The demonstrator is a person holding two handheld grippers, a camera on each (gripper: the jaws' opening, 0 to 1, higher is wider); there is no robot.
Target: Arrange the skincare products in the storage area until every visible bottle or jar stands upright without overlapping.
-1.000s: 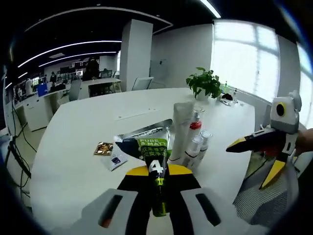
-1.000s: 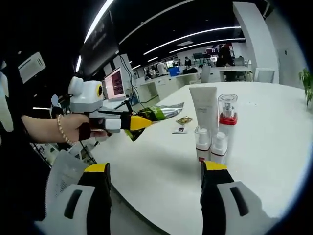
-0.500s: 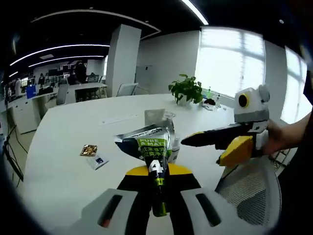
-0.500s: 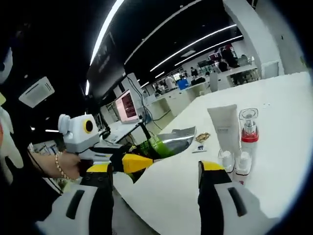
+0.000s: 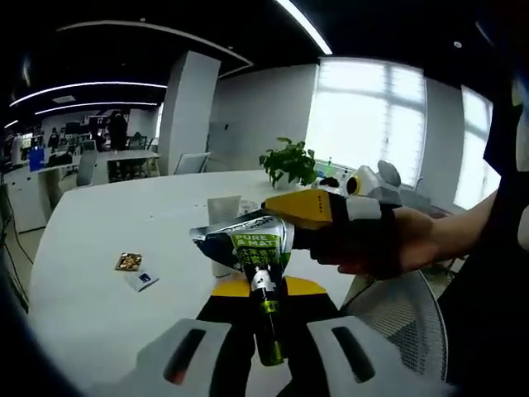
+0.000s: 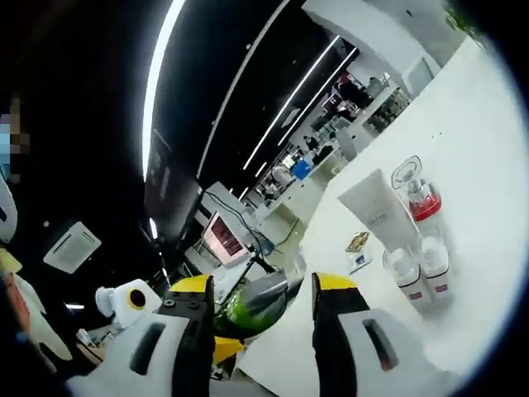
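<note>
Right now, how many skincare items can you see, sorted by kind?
Tubes: 2, the green tube in the left tool, the white tube standing on the table
Small white bottles: 2
Clear bottle with red band: 1
Sachets: 2
Total: 7

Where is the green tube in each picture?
Left gripper view: the green tube is at centre, clamped by the left gripper, with the right gripper reaching its top.
Right gripper view: it lies low and left of centre, between the right gripper's jaws.
Shared landmark: the white tube standing on the table.
</note>
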